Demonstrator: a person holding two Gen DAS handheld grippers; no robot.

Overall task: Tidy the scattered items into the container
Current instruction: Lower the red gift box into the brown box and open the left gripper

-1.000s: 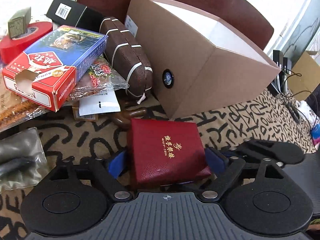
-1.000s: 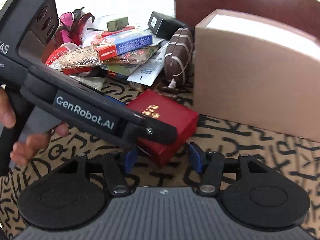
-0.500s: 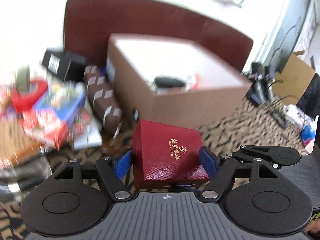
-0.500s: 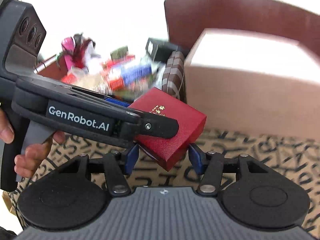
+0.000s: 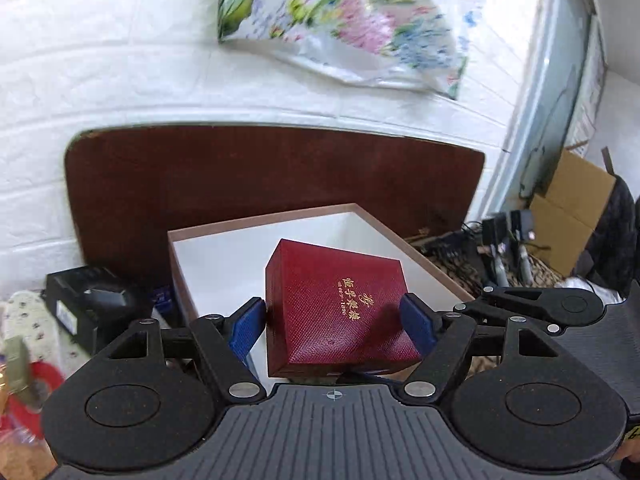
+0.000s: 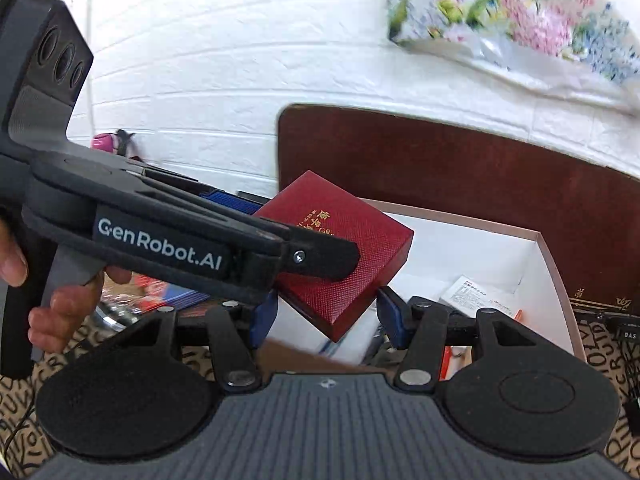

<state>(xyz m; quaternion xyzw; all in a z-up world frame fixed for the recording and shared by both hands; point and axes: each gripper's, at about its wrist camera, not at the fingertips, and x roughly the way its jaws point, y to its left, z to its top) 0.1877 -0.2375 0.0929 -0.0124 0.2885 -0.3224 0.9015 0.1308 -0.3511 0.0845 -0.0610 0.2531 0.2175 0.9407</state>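
The left gripper (image 5: 333,320) has its blue-padded fingers (image 5: 247,326) clamped on the sides of a dark red textured square gift box with gold lettering (image 5: 336,304), holding it in the air above the open brown cardboard container with a white interior (image 6: 500,256). The right gripper (image 6: 326,316) hovers beside it with its fingers apart, holding nothing. A white packet (image 6: 480,298) lies inside the container.

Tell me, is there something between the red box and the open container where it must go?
Nothing visible blocks the way. The left gripper holds the red box in the air above the open container, past its near rim. Inside lie a few small items, such as a white packet, with free white floor beside them.
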